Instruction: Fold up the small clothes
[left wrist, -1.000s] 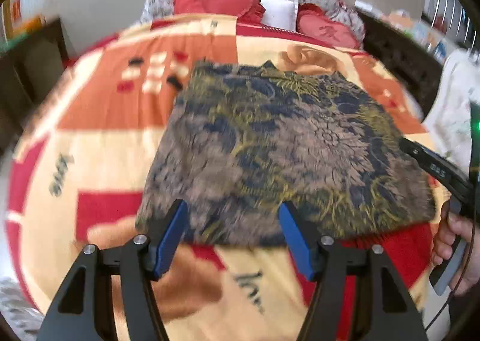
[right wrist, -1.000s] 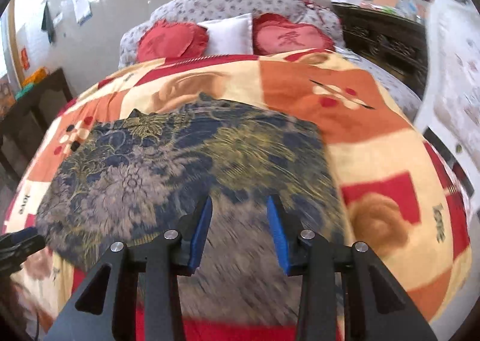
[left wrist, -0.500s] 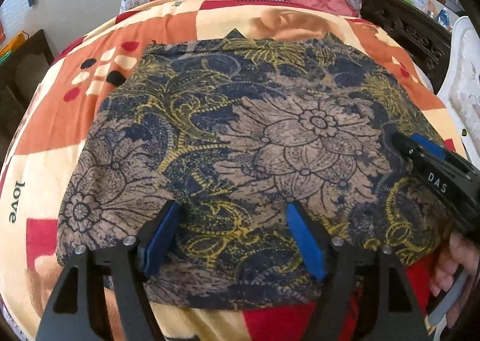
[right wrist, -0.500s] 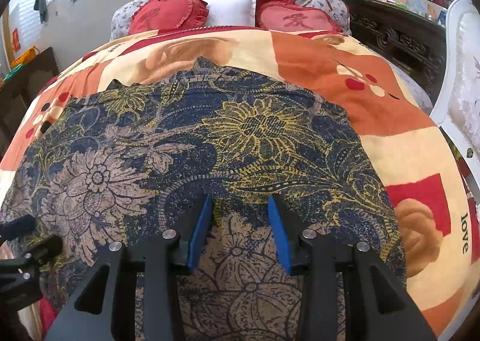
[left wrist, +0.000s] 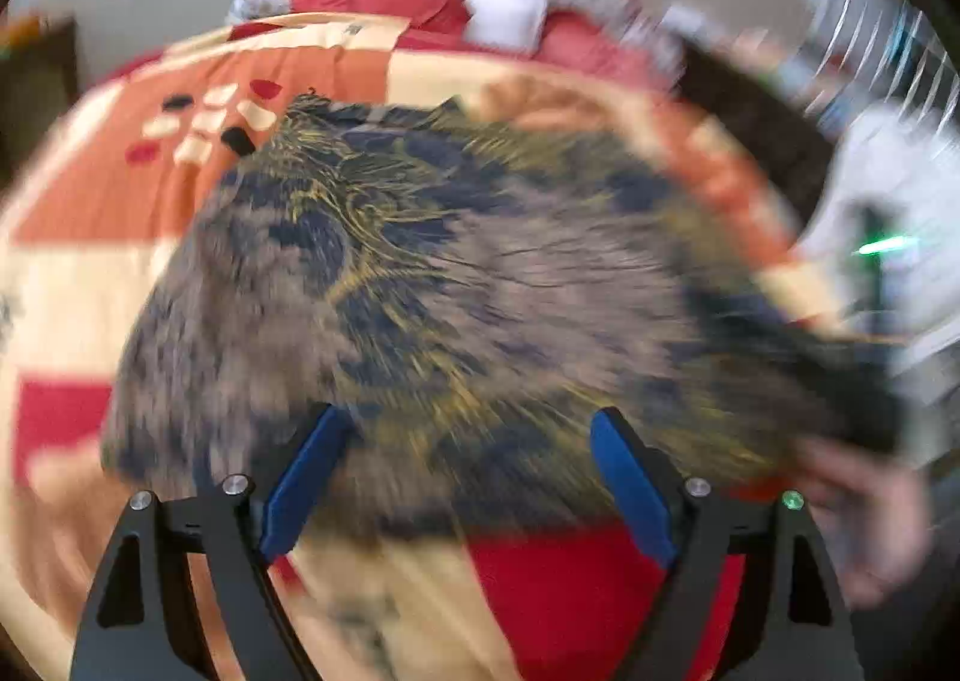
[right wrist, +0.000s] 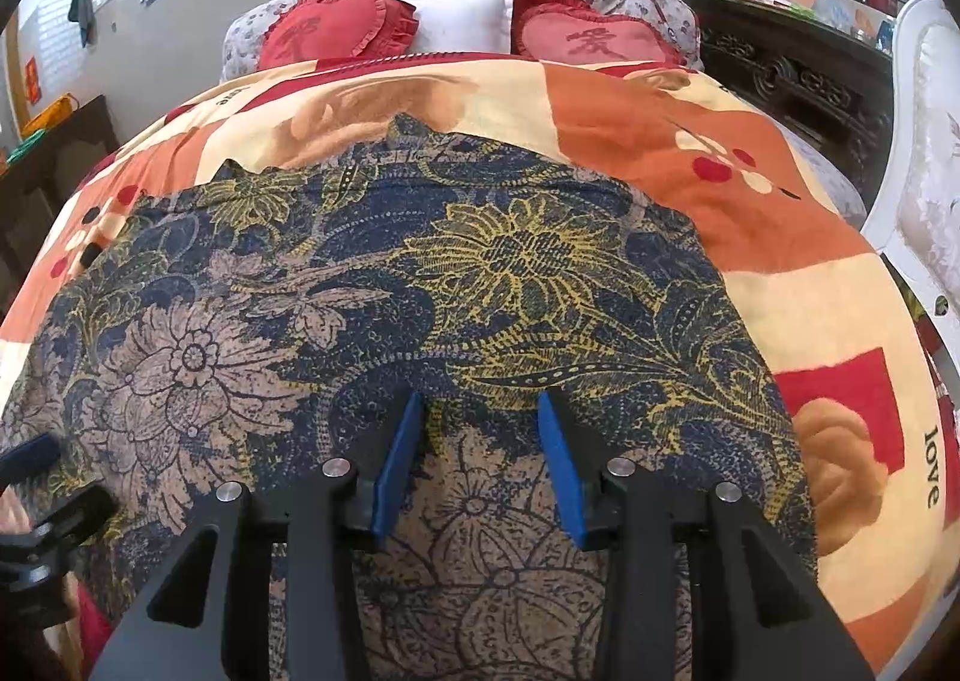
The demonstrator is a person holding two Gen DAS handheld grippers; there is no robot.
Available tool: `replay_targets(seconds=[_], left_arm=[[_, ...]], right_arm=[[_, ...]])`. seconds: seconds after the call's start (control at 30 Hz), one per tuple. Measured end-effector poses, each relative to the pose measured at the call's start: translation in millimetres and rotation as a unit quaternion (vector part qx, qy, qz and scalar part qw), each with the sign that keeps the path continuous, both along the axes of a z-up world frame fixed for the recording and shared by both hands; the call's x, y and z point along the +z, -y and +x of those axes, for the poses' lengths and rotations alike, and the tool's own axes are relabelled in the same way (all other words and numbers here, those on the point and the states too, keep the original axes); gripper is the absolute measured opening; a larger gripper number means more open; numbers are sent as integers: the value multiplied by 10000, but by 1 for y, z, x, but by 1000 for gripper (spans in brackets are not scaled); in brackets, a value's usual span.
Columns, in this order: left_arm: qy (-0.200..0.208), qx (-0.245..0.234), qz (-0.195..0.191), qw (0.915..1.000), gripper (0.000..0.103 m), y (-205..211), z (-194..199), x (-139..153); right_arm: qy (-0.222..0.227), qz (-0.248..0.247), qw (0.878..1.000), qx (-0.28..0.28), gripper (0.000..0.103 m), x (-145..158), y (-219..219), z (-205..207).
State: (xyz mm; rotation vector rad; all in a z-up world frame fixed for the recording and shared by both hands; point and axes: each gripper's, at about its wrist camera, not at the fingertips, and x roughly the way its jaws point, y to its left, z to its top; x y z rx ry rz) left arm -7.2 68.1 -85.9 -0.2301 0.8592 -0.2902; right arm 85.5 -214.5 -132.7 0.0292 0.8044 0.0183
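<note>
Lying flat on the patchwork blanket (left wrist: 198, 273) in the left wrist view, the floral garment (left wrist: 456, 297) is heavily blurred. Its long axis runs left to right across the bed, with one straight edge toward the far pillows and the other near the camera. The left gripper (left wrist: 462, 477) hangs over the garment's near edge with its blue pads spread wide and nothing between them. At right, a blurred hand (left wrist: 864, 513) sits beside the garment's right end; whether anything there touches the cloth cannot be told.

Right wrist view, sharp: the floral garment (right wrist: 420, 297) spreads wide across the blanket (right wrist: 690, 153), small points of fabric showing along its far edge toward the red heart cushions (right wrist: 336, 30) and white pillow (right wrist: 462, 18). The right gripper (right wrist: 480, 459) stands over the near part of the cloth, pads parted, gripping nothing. The left gripper's (right wrist: 36, 477) black fingertips show at the left edge, over the garment's left end.
</note>
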Motion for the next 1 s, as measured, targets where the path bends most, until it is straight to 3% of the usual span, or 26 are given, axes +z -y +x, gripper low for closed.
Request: replay_targets(seconds=[0.07,0.13,0.2,0.23,0.37,0.4,0.5,0.6,0.67,0.77,0.87,1.0], left_arm=[[108,65,-727,9973,88,-31,-24,0],[-11,437,-1021,9938,88,-57,-34,-7],[-333,903,-1674,9812,88,-87,-34,-22],[-480,1033,-2138,9702,86,-100,-31,-30],[-846,1293,-3270,9323,87,-123,-6,-35],[-942,1367,-3382,9263,87,-126,-1,-37],[-1266,1685,-3916,8957,87,-138,21,-43],[-1367,1834,-4322,8723,86,-147,33,-46],[-1309,1810,-4372,8712,73,-152,33,-44],[-1089,1553,-4130,8908,58,-145,28,-31],[-876,1283,-4194,8944,55,-141,28,-24],[-929,1135,-4112,8997,56,-133,48,-32]], right_arm=[[4,20,10000,0,48,0,0,0],[6,35,10000,-3,49,0,0,0],[3,19,10000,-5,49,0,0,0],[4,22,10000,-3,49,0,0,0],[4,22,10000,-2,49,0,0,0],[4,24,10000,-2,49,0,0,0],[4,26,10000,-3,49,0,0,0],[4,25,10000,-3,49,0,0,0],[5,26,10000,-2,49,0,0,0],[4,32,10000,-3,49,0,1,0],[10,53,10000,1,49,0,1,0],[12,60,10000,5,49,0,1,0]])
